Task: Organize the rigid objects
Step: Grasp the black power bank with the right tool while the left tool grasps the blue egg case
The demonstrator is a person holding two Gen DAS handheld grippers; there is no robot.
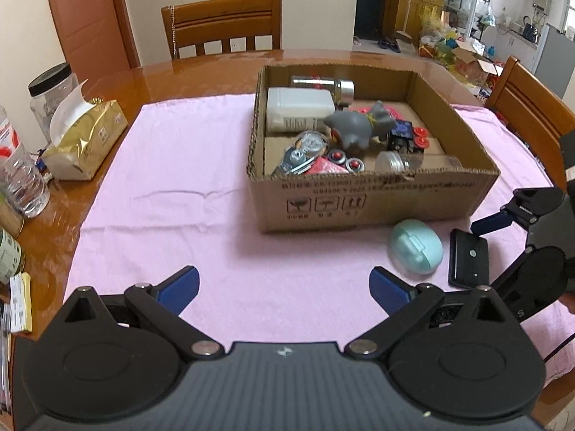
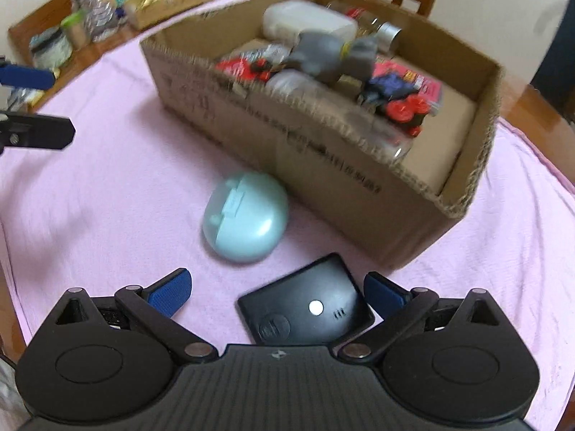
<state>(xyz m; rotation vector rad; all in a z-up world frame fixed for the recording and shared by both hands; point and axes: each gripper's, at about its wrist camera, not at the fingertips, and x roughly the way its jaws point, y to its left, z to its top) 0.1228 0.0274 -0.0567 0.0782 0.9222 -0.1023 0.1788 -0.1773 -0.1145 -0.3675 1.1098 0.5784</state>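
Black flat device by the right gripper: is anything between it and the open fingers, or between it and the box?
Nothing visible blocks the grasp: the black flat device lies on the pink cloth between the open right gripper fingers. Toward the cardboard box, only the box's near wall must be cleared; the teal egg-shaped case sits off to the side.

A matt pink cloth (image 1: 172,186) is spread over a glossy varnished wood table (image 1: 151,75), and rough brown corrugated cardboard is seen in the box (image 1: 363,201), its cut edges ragged. Smooth, slightly shiny plastic is shown by the mint green case (image 2: 246,217), smooth matt black plastic by the flat black device (image 2: 305,305). A crinkled, glossy gold foil wrap covers the tissue pack (image 1: 86,140).
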